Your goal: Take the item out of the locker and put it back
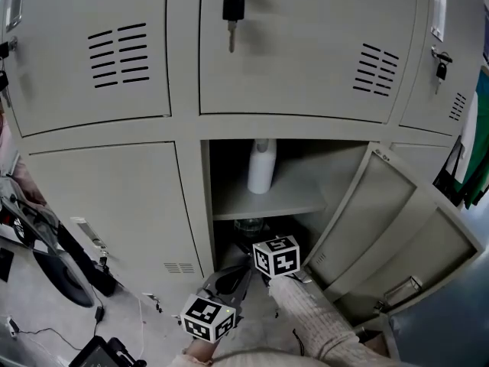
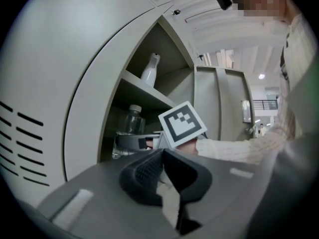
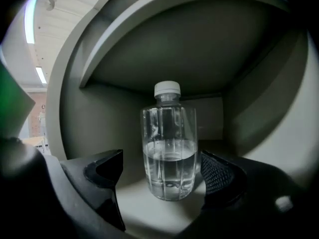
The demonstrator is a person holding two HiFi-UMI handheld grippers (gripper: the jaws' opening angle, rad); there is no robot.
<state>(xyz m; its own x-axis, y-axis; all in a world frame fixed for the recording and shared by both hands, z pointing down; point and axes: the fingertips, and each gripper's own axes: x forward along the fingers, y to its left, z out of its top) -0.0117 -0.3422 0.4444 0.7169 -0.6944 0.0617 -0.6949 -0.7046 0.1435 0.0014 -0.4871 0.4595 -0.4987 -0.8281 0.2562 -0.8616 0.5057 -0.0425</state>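
Observation:
A clear water bottle [image 3: 169,148] with a white cap, about half full, stands upright on the floor of the open locker's lower compartment [image 1: 248,225]. My right gripper [image 3: 163,180] reaches into that compartment and is open. The bottle stands between its jaws, with a gap to each pad. Its marker cube [image 1: 275,257] sits just outside the opening. My left gripper [image 2: 162,158] hangs lower left of the opening [image 1: 229,280], shut with nothing in it. From there it looks at the bottle [image 2: 128,128] and the right gripper's cube [image 2: 182,123].
A white bottle [image 1: 262,167] stands on the locker shelf [image 1: 267,203] above the compartment. The locker door [image 1: 390,220] hangs open to the right. A key [image 1: 233,10] dangles from the locker above. Dark gear and cables [image 1: 69,270] lie on the floor at the left.

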